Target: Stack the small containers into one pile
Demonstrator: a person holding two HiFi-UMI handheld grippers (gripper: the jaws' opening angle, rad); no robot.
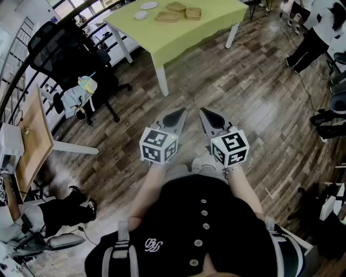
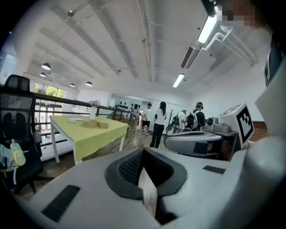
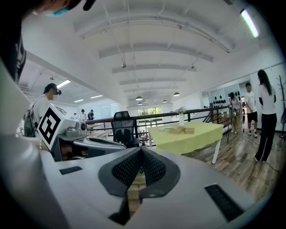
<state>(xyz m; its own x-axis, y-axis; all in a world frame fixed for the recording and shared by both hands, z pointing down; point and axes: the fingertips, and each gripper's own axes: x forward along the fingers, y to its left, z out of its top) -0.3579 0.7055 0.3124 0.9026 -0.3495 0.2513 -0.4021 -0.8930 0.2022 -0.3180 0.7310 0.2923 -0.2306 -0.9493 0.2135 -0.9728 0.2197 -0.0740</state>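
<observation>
Several small tan containers [image 1: 178, 12] sit on a table with a yellow-green cloth [image 1: 178, 35] at the far side of the room, with two white dishes [image 1: 145, 10] beside them. They show small in the left gripper view [image 2: 94, 125] and in the right gripper view [image 3: 182, 130]. My left gripper [image 1: 180, 112] and right gripper [image 1: 205, 113] are held side by side over the wooden floor, well short of the table. Both are shut with nothing between the jaws.
A black office chair [image 1: 70, 51] with a bottle and cloth stands left of the table. A wooden desk [image 1: 33, 142] is at the far left. People stand at the right [image 1: 316, 30] and beyond the table [image 2: 158, 123]. A dark railing [image 3: 196, 114] runs behind it.
</observation>
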